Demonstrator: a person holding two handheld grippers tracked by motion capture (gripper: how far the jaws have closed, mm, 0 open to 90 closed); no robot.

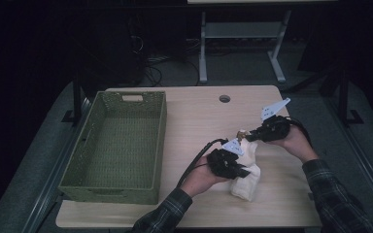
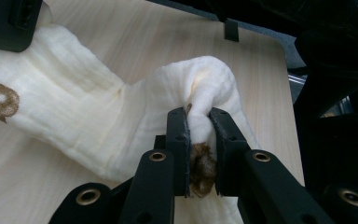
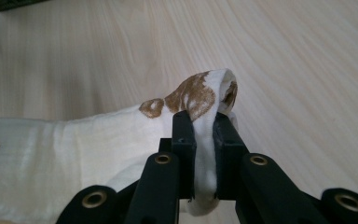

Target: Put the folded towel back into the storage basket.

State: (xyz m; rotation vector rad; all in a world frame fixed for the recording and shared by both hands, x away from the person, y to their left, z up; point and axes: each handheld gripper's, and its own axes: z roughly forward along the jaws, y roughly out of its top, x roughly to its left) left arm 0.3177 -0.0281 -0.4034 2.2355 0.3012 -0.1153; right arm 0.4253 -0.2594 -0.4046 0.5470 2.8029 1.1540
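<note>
Here we have both grippers clamped on the same cream cloth (image 1: 246, 182), which lies on the wooden table (image 1: 194, 126) at the lower centre-right of the high view. Our left gripper (image 2: 199, 135) has its jaws nearly together, pinching a bunched fold with a brown patch caught between them, low in the middle of the left gripper view. Our right gripper (image 3: 204, 122) is likewise squeezed tight on a thin edge of the cloth (image 3: 74, 154), just under a brown printed mark, at the centre of the right gripper view. In the high view the right gripper (image 1: 252, 135) sits above and right of the left gripper (image 1: 240, 171). A green woven basket (image 1: 73, 167) stands at the left of that view, well apart from the cloth.
</note>
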